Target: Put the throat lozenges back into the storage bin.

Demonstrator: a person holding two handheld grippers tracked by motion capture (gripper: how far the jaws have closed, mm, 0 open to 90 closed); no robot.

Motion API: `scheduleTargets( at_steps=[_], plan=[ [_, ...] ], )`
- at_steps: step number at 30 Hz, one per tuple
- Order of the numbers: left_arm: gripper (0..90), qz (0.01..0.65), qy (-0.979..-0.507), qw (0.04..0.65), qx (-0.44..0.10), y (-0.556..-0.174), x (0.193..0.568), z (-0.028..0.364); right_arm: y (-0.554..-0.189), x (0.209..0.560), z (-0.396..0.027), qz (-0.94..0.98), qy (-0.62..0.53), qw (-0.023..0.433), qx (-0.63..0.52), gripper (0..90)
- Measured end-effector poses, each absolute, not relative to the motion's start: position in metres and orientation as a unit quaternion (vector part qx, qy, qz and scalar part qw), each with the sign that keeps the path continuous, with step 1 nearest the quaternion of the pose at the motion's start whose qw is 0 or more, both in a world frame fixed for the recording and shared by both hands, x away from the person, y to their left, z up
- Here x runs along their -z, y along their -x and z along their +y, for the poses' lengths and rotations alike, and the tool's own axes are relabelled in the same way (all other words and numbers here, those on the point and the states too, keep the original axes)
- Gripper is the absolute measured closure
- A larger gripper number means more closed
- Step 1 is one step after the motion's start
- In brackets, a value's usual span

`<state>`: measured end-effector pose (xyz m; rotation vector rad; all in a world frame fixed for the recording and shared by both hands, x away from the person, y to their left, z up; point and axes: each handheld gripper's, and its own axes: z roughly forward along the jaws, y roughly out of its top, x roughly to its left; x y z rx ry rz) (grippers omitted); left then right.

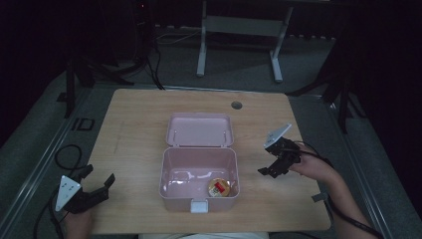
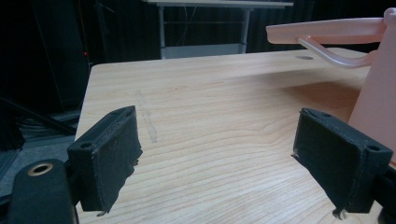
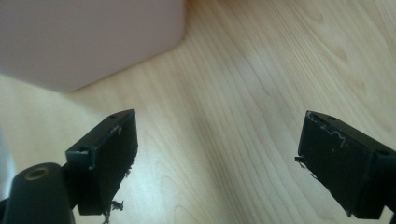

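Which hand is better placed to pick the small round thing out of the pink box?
Right, probably. The round yellow-and-red item lies in the open pink plastic box's near-right corner, closer to the right tongs than the left tongs; both stand open.

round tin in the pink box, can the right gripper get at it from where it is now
Probably yes. The pink box lies open, lid back, the round tin sits uncovered near its right wall, and the right gripper is open just beside that wall.

Pink box [image 1: 199,172], pale wood-grain table [image 1: 134,124]
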<state>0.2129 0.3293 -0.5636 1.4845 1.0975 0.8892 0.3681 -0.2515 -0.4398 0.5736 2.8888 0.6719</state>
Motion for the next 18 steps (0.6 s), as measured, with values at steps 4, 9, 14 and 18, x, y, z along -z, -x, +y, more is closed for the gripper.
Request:
scheduleTargets(
  at_steps=[4,9,14,18],
  plan=[
    [14.9,0.457,-0.619,0.519,-0.370,-0.213,0.564,0.329,-0.370,0.462,-0.268,0.938,-0.221,0.076,-0.256,11.6],
    [14.9,0.457,-0.619,0.520,-0.371,-0.213,0.564,0.329,-0.372,0.486,-0.289,0.903,-0.276,0.124,-0.304,11.5],
    [14.9,0.457,-0.619,0.520,-0.370,-0.213,0.564,0.329,-0.370,0.512,-0.310,0.871,-0.329,0.149,-0.332,11.1],
    [14.9,0.457,-0.619,0.520,-0.370,-0.213,0.564,0.329,-0.366,0.529,-0.324,0.843,-0.371,0.178,-0.346,11.0]
  ],
)
